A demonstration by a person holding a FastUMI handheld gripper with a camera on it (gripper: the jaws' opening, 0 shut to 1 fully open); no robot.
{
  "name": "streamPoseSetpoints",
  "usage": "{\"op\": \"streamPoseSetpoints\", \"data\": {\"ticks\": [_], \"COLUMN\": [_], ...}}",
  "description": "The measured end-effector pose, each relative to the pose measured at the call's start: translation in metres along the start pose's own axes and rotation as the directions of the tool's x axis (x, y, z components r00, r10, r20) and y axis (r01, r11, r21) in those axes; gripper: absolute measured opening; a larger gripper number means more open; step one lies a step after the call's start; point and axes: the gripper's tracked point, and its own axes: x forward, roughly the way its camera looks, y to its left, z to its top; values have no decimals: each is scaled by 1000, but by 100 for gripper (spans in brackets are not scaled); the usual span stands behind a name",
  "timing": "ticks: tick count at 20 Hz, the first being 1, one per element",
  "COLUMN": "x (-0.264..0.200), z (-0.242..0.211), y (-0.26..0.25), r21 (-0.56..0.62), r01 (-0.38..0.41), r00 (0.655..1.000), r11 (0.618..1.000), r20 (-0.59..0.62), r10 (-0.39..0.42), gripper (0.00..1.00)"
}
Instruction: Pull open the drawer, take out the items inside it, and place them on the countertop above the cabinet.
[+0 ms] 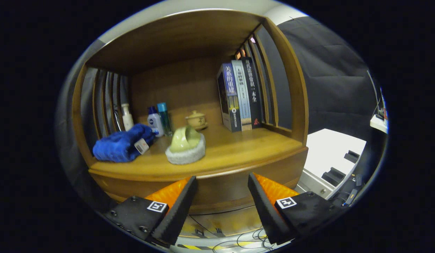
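The gripper (222, 182) is hanging with fingers spread wide, holding nothing. The drawer front (221, 191) is lying just beyond the fingertips, running crosswise below the countertop's (238, 147) front edge; I judge it shut.

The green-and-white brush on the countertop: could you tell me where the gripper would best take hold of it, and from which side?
Probably by the arched green handle on top of the brush, coming from the front, slightly above. The handle rises clear of the wide white base, which looks too broad to pinch. The gripper is open, empty, just short of the countertop edge, the brush beyond its fingers.
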Motion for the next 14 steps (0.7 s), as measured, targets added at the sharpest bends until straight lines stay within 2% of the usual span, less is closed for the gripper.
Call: {"op": "streamPoseSetpoints", "data": {"ticks": [4,8,11,14], "x": [-49,-90,-120,-137], "z": [86,164,204,224], "y": [24,34,38,43], "r21": [-61,-124,-104,-84], "r01": [-35,-33,-41,-52], "r00": [994,985,977,974], "r11": [998,992,994,995], "r20": [100,162,205,216], "r10": [41,53,61,69], "gripper": [98,98,98,98]}}
